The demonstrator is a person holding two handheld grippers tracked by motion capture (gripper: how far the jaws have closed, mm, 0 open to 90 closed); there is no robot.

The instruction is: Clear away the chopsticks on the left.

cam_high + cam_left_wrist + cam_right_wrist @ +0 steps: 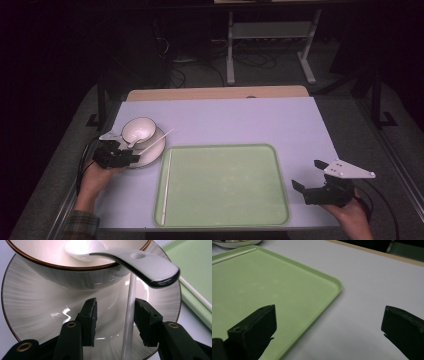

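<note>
Left tongs (pixel 113 322) half open around a white chopstick (pixel 130 322) lying across the plate (pixel 30 312) beside the bowl (pixel 75 277), not yet pinching. Step: grasping it. Next: close, lift toward the tray (pixel 225 185). Right tongs (pixel 329 332) wide open, empty, on the table (pixel 374 290).

From above my side a fixed camera looks forward and down over the whole worktop (pixel 225 120), while my left camera peers close along my jaws at the plate (pixel 37 302) and my right camera sits low over the green tray (pixel 262 285), which all three views share.
</note>
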